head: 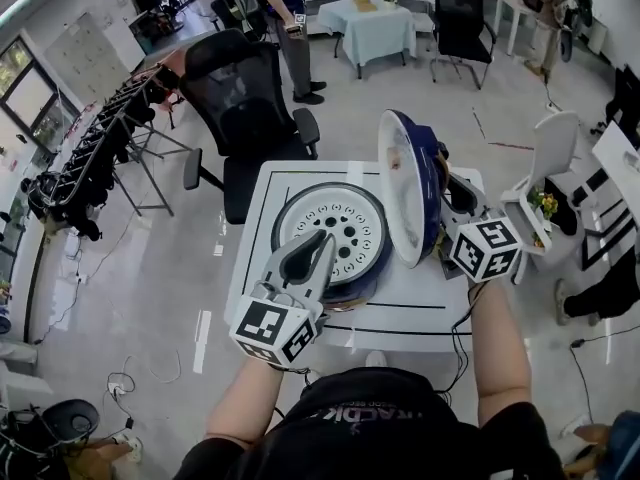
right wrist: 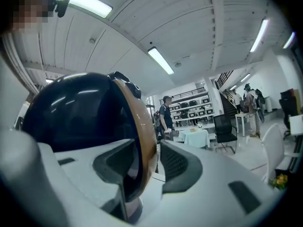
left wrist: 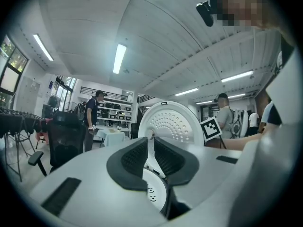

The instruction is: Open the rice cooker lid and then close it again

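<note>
The rice cooker (head: 330,233) stands on a small white table (head: 420,303), its pot covered by a round white perforated plate. Its dark blue lid (head: 405,188) stands upright on the right, white inside with a brown rim. My right gripper (head: 445,203) reaches the lid from the right. In the right gripper view the lid's edge (right wrist: 142,141) sits between the jaws of that gripper (right wrist: 149,167), with a sliver of gap at the right pad. My left gripper (head: 322,248) lies over the cooker's front rim, jaws nearly together. In the left gripper view it (left wrist: 150,148) points at the lid's white inside (left wrist: 170,124).
A black office chair (head: 240,98) stands just behind the table. A white chair (head: 550,158) and a small stand with flowers (head: 540,208) are at the right. A person (head: 290,28) stands farther back near a cloth-covered table (head: 370,23). Racks line the left wall.
</note>
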